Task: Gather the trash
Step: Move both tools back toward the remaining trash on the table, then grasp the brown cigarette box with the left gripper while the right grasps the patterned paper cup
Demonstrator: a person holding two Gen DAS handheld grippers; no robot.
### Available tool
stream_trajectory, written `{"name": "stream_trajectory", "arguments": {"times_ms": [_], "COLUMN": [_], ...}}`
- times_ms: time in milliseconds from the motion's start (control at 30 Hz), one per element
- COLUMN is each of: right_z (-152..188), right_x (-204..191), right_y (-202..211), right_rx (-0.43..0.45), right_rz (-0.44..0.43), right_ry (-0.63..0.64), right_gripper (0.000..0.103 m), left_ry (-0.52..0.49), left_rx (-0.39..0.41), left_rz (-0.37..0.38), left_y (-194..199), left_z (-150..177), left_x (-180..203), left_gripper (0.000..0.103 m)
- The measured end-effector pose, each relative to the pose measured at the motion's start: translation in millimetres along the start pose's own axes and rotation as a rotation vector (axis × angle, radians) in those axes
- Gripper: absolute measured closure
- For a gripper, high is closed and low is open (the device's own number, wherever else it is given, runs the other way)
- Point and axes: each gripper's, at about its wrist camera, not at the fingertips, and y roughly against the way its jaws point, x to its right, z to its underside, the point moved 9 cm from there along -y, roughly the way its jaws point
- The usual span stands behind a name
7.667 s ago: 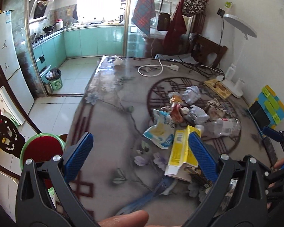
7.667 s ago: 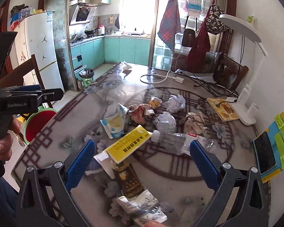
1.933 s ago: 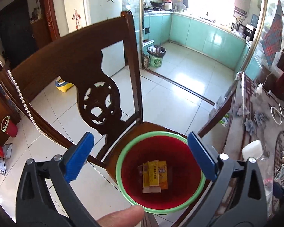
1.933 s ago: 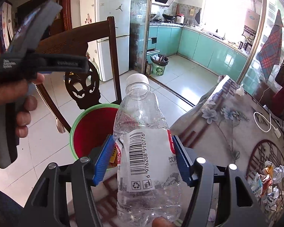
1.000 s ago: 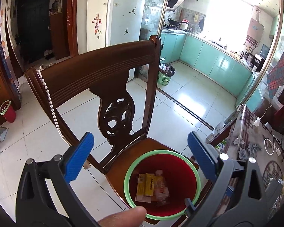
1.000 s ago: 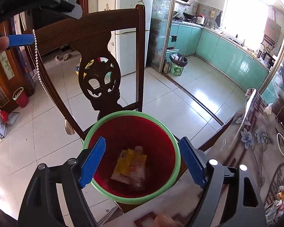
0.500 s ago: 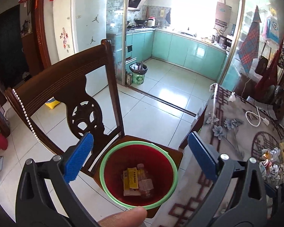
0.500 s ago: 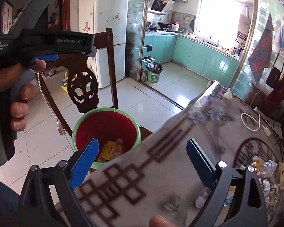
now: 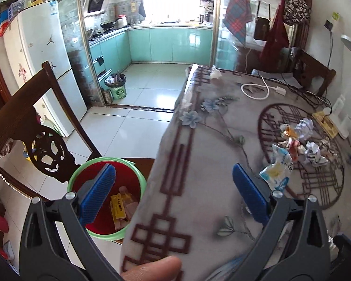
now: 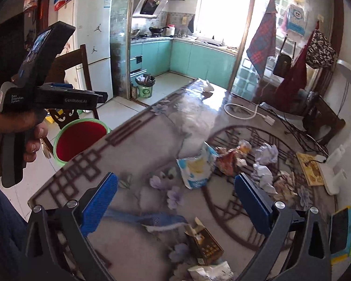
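A red bin with a green rim [image 9: 138, 178] stands on a chair seat beside the table; a yellow box [image 9: 118, 208] and a bottle lie inside. It also shows in the right wrist view [image 10: 80, 138]. My left gripper [image 9: 173, 199] is open and empty over the table edge. My right gripper [image 10: 174, 205] is open and empty above the table. Trash lies on the table: a blue-and-white bag [image 10: 195, 168], crumpled papers [image 10: 265, 154], a brown box [image 10: 204, 243] and a white wrapper [image 10: 210, 272]. The bag [image 9: 277, 172] and papers [image 9: 312, 153] show in the left wrist view.
The patterned table [image 10: 152, 140] carries a white cable [image 10: 241, 113], a lamp base [image 10: 332, 173] and a colourful pad [image 10: 344, 229] at right. A dark wooden chair [image 9: 30, 121] holds the bin. A fridge [image 9: 44, 70] and a kitchen bin [image 9: 115, 87] stand beyond.
Both grippers have swung right, from the bin toward the table and its trash. The bottle my right gripper held earlier now lies in the bin.
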Motion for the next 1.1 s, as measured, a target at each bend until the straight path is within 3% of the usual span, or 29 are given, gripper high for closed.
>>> {"name": "stream_trajectory", "arguments": {"times_ms": [267, 467, 633, 767, 1100], "right_z": [64, 100, 113, 117, 118], "right_x": [86, 117, 140, 149, 164], "right_y": [25, 36, 37, 41, 51], "right_rx": [-0.056, -0.081, -0.083, -0.073, -0.038], "right_rz": [0.086, 0.115, 0.154, 0.16, 0.166], "right_ry": [-0.094, -0.16, -0.201, -0.215, -0.237], "right_gripper": [0.006, 0.006, 0.006, 0.006, 0.006], "left_ry": [-0.112, -0.264, -0.361, -0.329, -0.153], "left_rx": [-0.085, -0.161, -0.202, -0.26, -0.403], "left_rz": [0.169, 0.302, 0.344, 0.349, 0.215], "left_y": [0, 3, -1, -13, -45], "left_z": [49, 103, 134, 145, 160], "left_x": [107, 197, 251, 272, 276], "left_gripper": [0.005, 0.005, 0.005, 0.005, 0.005]}}
